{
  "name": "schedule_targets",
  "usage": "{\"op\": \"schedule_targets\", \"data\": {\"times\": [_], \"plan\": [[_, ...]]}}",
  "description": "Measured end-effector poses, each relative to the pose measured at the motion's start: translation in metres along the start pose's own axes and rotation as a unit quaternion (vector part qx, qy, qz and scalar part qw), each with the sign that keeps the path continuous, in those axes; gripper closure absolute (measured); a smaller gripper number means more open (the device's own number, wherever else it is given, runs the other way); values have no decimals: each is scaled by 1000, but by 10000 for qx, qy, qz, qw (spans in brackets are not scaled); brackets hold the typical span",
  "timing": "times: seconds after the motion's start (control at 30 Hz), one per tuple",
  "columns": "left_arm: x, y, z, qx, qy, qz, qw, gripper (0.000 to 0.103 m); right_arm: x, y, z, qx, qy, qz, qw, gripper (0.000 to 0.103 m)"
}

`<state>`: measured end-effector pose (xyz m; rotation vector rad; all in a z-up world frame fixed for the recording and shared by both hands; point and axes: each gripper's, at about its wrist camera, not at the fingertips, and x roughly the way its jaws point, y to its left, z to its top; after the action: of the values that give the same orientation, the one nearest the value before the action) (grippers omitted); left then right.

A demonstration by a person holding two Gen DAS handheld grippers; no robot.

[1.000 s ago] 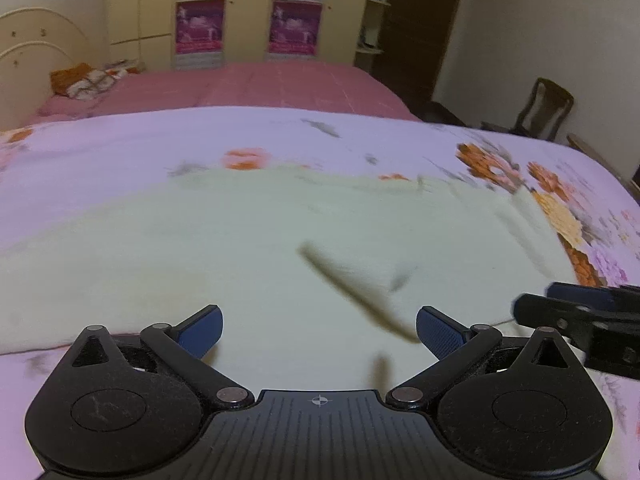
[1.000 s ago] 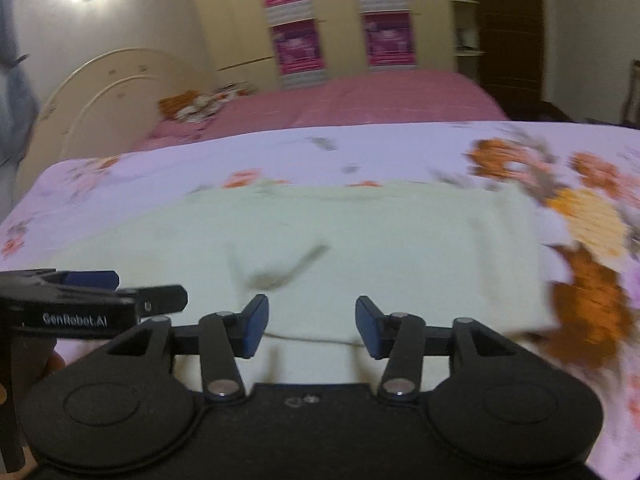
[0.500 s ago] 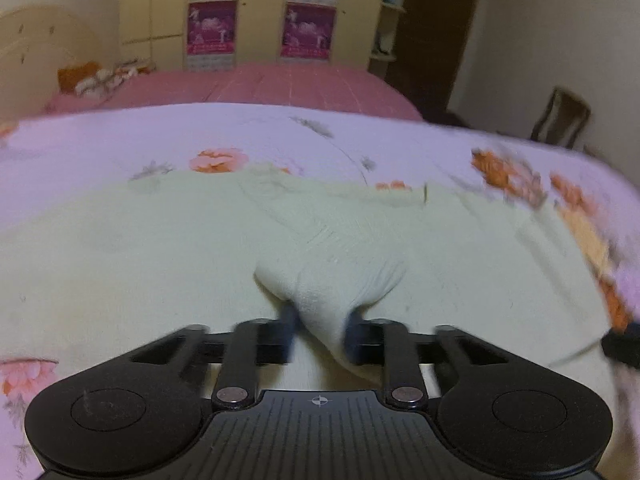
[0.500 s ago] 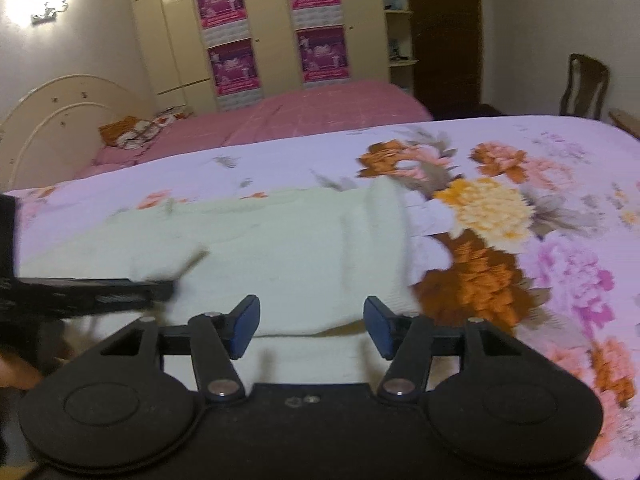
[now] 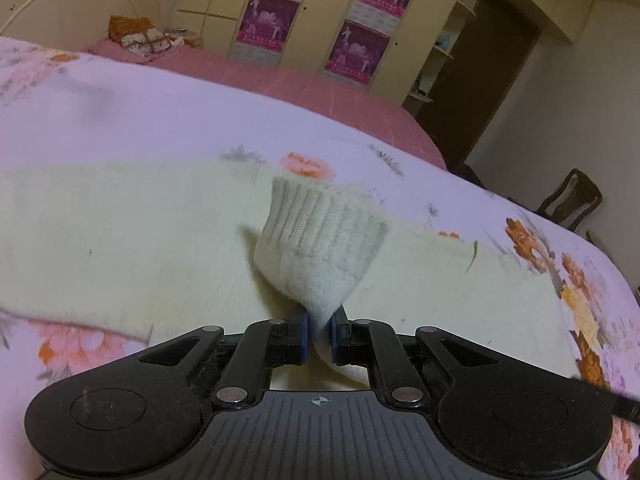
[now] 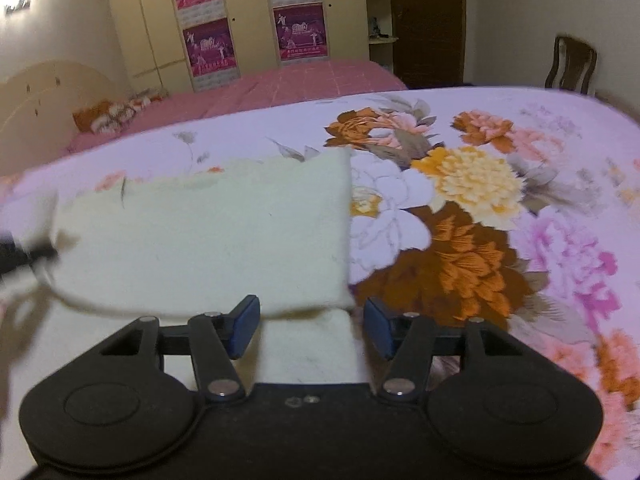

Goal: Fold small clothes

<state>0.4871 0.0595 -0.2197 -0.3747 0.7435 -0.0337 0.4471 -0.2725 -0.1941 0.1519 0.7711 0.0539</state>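
One cream garment [image 5: 120, 236] lies on the floral bed [image 6: 500, 168]. The left gripper [image 5: 319, 330] pinches its ribbed cuff [image 5: 324, 236]; the right gripper [image 6: 312, 326] gapes, holding nothing.

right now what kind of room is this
Most likely a bedroom: a bed with a floral sheet, a second bed with a pink cover and curved headboard, and a wardrobe behind.

left tool [image 5: 319, 334]: black body, blue pads, silver pivot screws | right tool [image 6: 312, 327]: same
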Motion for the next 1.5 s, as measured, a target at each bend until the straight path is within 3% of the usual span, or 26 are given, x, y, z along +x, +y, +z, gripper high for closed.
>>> {"op": "schedule_targets", "data": {"times": [0.07,0.13,0.17,0.2,0.27,0.37,0.47,0.53,0.6,0.77,0.93,1.07,1.1,1.13,1.2,1.37,1.43,1.47,1.5], "plan": [[-1,3,-1,-51,-23,25,10000,89,3,-3,3,193,22,112,9997,44],[-6,6,1,-57,-118,187,9997,55,8,-3,5,175,56,40,9998,44],[-10,9,2,-102,-213,288,9993,45,12,-5,6,188,93,-12,9998,49],[-14,14,1,-188,-332,413,9984,36,15,-6,6,207,144,-40,9997,65],[-20,23,2,-363,-453,623,9964,36,17,-10,6,193,141,-189,9995,89],[-23,35,4,-404,-372,895,9945,36,13,-15,4,189,84,-258,9995,92],[-31,39,1,-487,-292,790,9953,36,9,-11,3,48,46,-366,9993,93],[-34,38,-1,-414,-214,625,9970,36,5,-12,8,68,21,-195,9998,88],[-31,32,-4,-243,-149,582,9979,36,5,-13,14,102,-61,-107,9999,70],[-15,23,0,-61,-231,636,9977,36,26,-13,30,136,-37,-139,9998,70],[-7,15,-2,134,-277,794,9964,36,52,-25,43,564,92,-46,9984,62],[-7,12,0,209,-380,783,9960,36,60,-25,45,548,121,85,9984,91],[-8,11,-1,237,-455,774,9957,45,58,-24,45,474,77,64,9988,95],[-7,10,-1,289,-497,732,9957,70,56,-24,45,451,12,-6,9990,95],[-3,8,-2,375,-434,698,9959,82,55,-29,42,504,-63,-315,9982,96],[-1,13,-1,346,-526,824,9946,82,55,-26,41,401,-65,-505,9979,95],[-5,17,2,157,-466,799,9956,80,51,-23,42,342,-119,-636,9973,85],[-8,17,3,158,-438,795,9957,76,46,-20,42,263,-218,-692,9970,77],[-10,17,3,179,-417,801,9958,52,42,-16,42,190,-295,-615,9975,75]]}}
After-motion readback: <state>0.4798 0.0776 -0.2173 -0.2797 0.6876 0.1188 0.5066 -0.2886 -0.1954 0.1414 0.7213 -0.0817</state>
